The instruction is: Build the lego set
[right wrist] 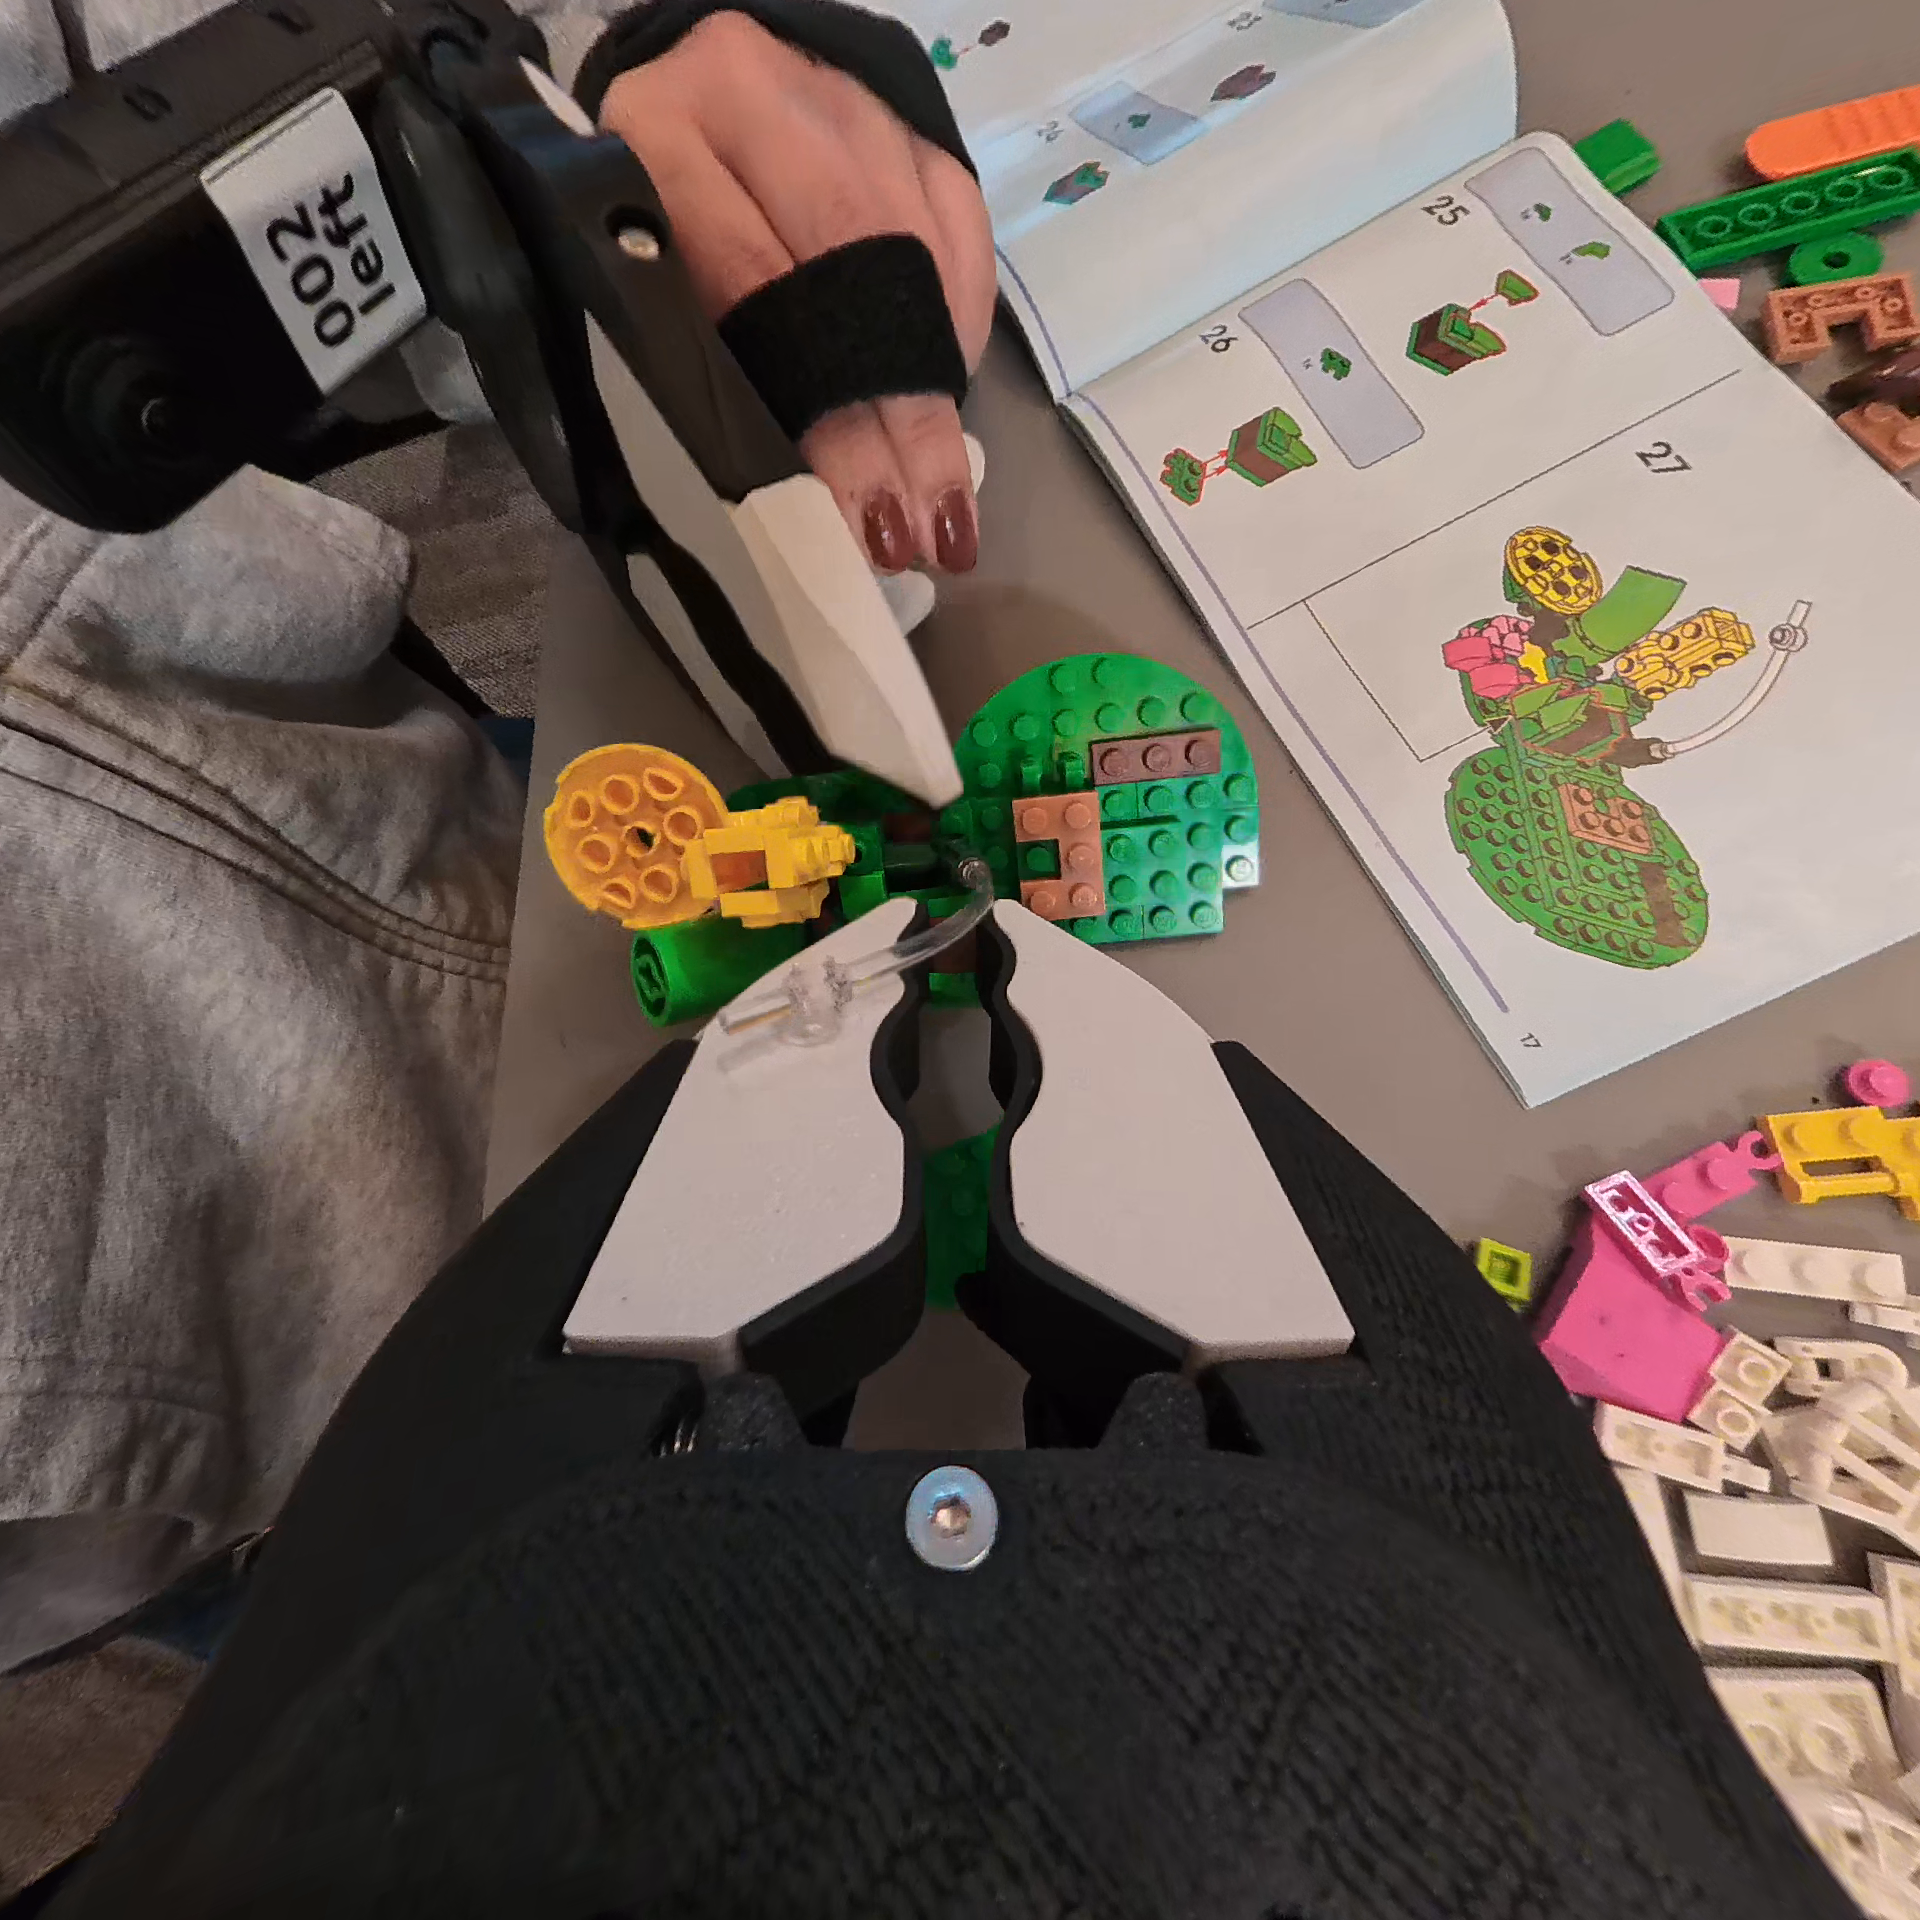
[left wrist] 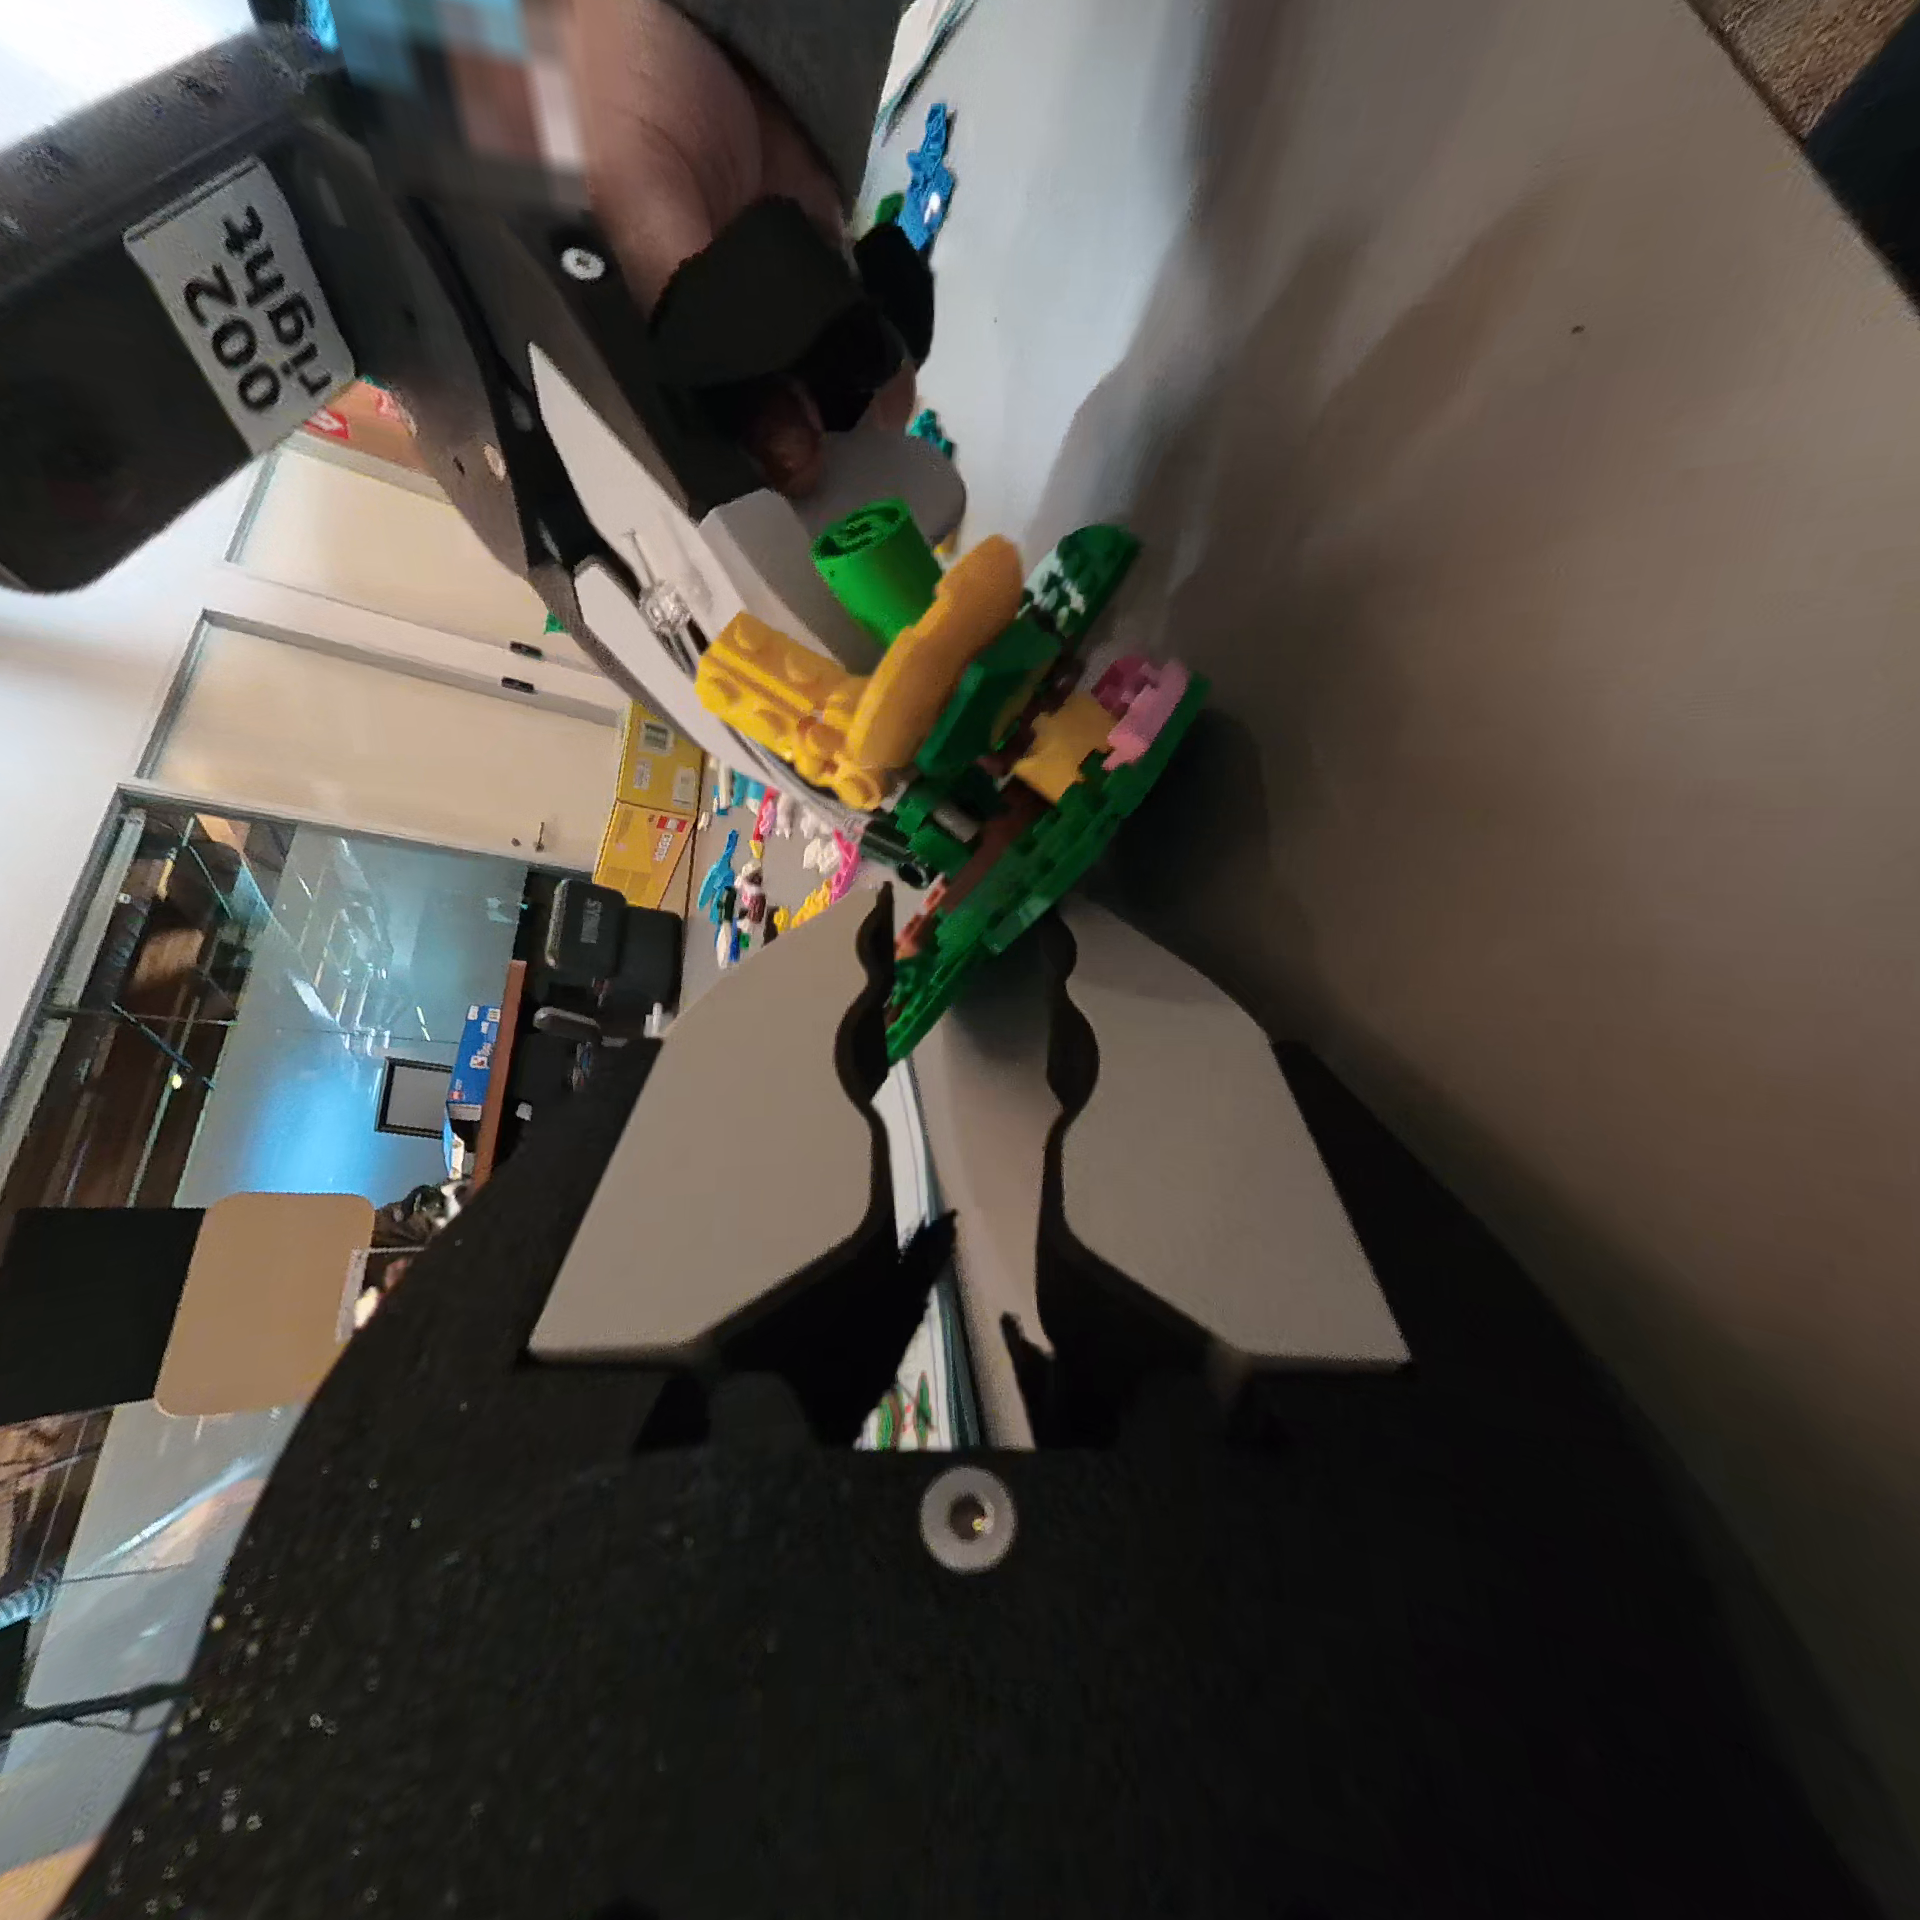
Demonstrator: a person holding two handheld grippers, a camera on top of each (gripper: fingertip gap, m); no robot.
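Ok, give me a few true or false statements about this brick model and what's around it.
1. The instruction booklet lies open. True.
2. The round disc on the model is blue. False: the disc is yellow.
3. A clear curved tube meets the model near the right claw tips. True.
4. Loose white pieces are piled left of the model. False: the white pieces lie to its right.

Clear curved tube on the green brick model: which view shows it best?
The right wrist view: the tube shows from above, curving from the model across one finger. The left wrist view shows only a small, blurred clear bit.
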